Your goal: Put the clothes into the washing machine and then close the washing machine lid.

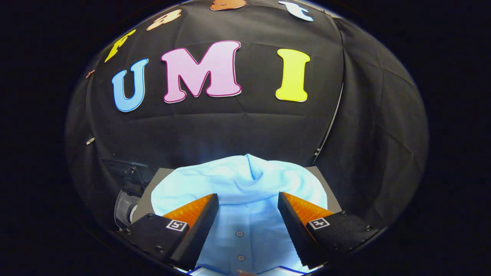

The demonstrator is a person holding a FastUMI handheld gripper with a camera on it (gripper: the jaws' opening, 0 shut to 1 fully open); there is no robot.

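- At the lower left of the frame, a grey rounded machine part [123, 209] sits against the black cloth wall [230, 130], partly hidden; what it belongs to cannot be told.
- Just above it, a dark piece of hardware [126, 170] shows dimly against the cloth, too dark to make out.
- A grey flat surface [147, 195] reaches out from under the clothes on the left, and its far right corner [320, 174] shows again on the other side; whether it is a counter or the top of the washing machine cannot be told.
- In the lower centre lies the light blue shirt [245, 184], bunched into a rounded mound with a fold rising at its middle and covering most of the grey surface.
- The shirt's button placket runs down toward the bottom of the frame, with two small buttons [240, 233] on it, one below the other.
- The hand-held gripper [248, 205] is at the bottom centre, its two fingers [199, 214] spread well apart, one on either side of the placket.
- The shirt fills the gap between the fingers and stretches on beyond them; the fingertips lie over the cloth, yet neither finger visibly presses on it.
- At the very bottom edge, beneath the shirt, a thin dark blue band [284, 269] peeks out.
- To the right, a pale thin strip [330, 126] runs slantwise down the black cloth wall, where two panels of cloth meet.
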